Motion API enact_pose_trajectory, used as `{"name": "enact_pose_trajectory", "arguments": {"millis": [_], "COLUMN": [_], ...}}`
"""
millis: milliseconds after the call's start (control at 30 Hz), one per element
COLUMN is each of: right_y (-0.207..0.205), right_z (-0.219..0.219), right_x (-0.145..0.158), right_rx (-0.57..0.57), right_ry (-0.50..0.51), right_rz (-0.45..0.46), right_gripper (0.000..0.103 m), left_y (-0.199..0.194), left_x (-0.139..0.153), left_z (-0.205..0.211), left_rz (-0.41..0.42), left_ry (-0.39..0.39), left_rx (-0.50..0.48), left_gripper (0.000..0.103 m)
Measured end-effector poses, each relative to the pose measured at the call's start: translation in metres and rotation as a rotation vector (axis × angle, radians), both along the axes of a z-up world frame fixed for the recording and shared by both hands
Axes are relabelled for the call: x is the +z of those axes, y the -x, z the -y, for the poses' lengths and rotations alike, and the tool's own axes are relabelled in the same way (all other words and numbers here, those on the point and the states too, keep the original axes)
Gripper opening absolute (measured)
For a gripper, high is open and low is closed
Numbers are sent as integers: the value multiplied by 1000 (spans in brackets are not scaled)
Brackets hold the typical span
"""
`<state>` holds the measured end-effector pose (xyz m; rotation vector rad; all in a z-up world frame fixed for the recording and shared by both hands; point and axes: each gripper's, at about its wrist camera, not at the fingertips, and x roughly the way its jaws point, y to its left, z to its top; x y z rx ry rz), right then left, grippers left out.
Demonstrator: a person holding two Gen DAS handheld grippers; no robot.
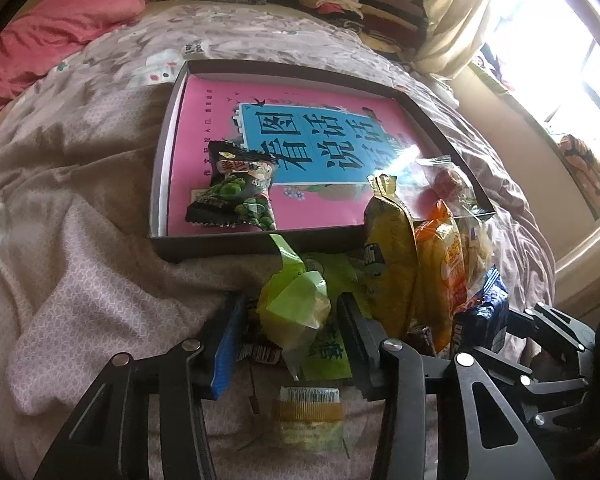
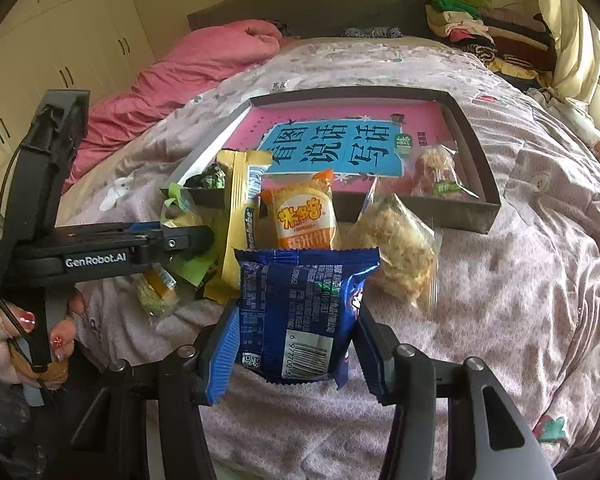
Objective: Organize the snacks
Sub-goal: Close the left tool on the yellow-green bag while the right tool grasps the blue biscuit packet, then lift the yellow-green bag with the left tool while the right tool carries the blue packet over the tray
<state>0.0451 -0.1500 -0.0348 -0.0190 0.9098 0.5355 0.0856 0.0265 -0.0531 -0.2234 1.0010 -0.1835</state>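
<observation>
A dark shallow box [image 1: 220, 246] [image 2: 474, 216] with a pink book inside lies on the bed. In it are a black-green pea packet [image 1: 236, 192] and a clear packet of reddish snacks [image 1: 446, 180] [image 2: 434, 176]. My left gripper [image 1: 288, 320] [image 2: 188, 236] is closed around a light green packet [image 1: 296, 300]. My right gripper [image 2: 296, 344] is shut on a blue packet [image 2: 300, 312] [image 1: 482, 316]. A yellow packet [image 2: 240, 216] [image 1: 392, 256], an orange packet [image 2: 304, 216] [image 1: 444, 260] and a clear flaky packet [image 2: 400, 252] lie before the box.
A small green-and-yellow packet [image 1: 310, 416] [image 2: 156, 292] lies on the lilac bedcover under the left gripper. A pink quilt [image 2: 188, 68] is at the far left and folded clothes [image 2: 476, 20] are stacked at the headboard. A window is on the right.
</observation>
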Motion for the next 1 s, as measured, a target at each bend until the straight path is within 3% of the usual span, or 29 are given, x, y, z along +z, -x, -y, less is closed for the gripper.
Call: {"name": "enact_pose_trajectory", "arguments": {"millis": [133,233,633,1000], "right_y": [-2,-2,-1,0], "right_z": [2,5,5,4], "right_x": [0,2,11,20], "right_rx": [-6,-8,4,13], "right_ry": [-15,-32,-68,-82], "right_rz": [-7,-3,39,80], "right_gripper": [53,53,53,53], "left_y": [-2,-3,2,12], "left_x": [-3,-2,4,24], "left_z": [-4,-3,-8,-16], "left_rz": [-4,3,11,40], "left_ry": [4,10,36,1], "left_rx": [13,7,3,40], "left_gripper": [46,35,35,35]}}
